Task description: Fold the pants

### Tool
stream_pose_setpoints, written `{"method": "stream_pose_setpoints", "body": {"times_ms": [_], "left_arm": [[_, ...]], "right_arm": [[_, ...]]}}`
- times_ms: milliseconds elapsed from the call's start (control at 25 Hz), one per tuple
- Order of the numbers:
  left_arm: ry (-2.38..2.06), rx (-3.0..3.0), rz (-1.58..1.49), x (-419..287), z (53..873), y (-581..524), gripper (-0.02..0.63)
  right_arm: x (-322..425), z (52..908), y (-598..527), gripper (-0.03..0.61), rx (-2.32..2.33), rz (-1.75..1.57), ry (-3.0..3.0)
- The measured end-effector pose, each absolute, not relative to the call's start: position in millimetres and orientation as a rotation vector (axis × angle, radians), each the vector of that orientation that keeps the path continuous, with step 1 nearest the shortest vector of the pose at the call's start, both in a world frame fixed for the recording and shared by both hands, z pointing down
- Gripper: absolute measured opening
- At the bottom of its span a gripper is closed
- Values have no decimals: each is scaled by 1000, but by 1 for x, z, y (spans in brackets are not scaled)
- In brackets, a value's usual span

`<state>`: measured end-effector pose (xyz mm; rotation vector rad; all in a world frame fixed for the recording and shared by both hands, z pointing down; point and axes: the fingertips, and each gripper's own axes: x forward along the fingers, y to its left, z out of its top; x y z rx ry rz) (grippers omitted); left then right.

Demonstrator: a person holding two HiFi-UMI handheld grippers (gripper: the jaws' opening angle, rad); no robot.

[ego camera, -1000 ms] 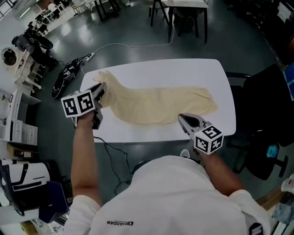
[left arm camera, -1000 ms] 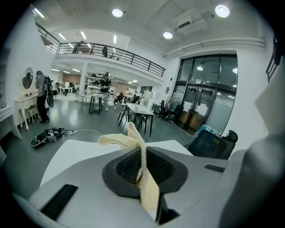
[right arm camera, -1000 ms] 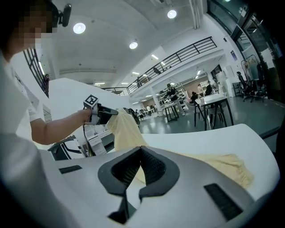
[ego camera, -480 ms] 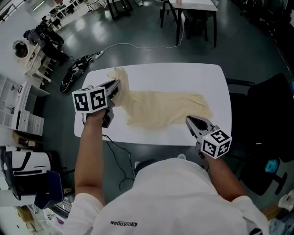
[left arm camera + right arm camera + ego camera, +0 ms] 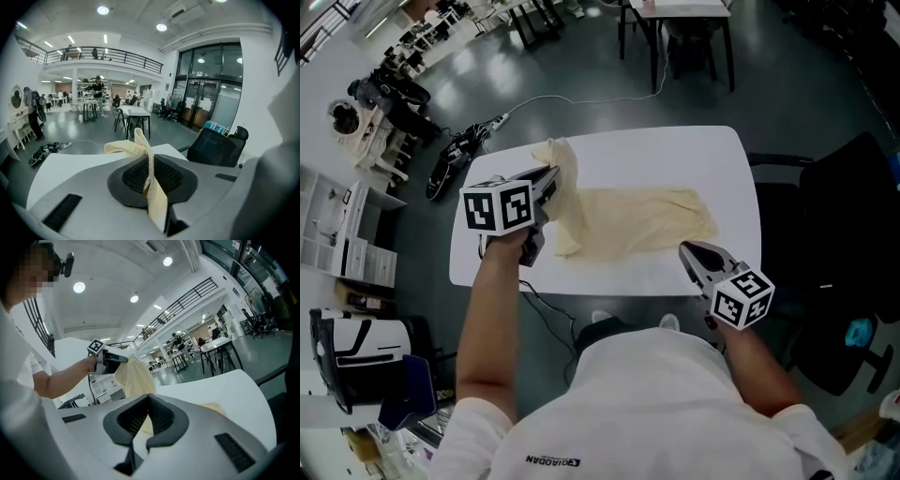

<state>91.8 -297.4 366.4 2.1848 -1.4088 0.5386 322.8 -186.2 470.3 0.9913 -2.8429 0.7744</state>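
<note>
Rightward along the table [image 5: 675, 150] has travelled the left gripper [image 5: 551, 178], forearm stretched forward and jaws clamped on a lifted end of the cream pants [image 5: 628, 220]. The rest of the pants lies flat mid-table. The right gripper [image 5: 692, 253] hovers over the table's near edge, tips together and empty. Its forearm is partly hidden by the white shirt [image 5: 656, 403], whose reversed print is unreadable.

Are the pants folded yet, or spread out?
Mostly spread out. The pants lie flat on the table, only one end lifted by the left gripper.
</note>
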Motion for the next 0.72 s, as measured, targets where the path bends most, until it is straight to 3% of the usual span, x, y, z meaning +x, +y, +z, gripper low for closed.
{"method": "stream_pose_setpoints", "body": {"times_ms": [320,720], "left_arm": [[-1285,2189,525,158,392,-319,54],[-1156,2225,727,246,453,-334,54]], "right_arm": [[356,467,-184,18,1138,786,-2831],[405,475,-175,18,1329,814,-2781]]}}
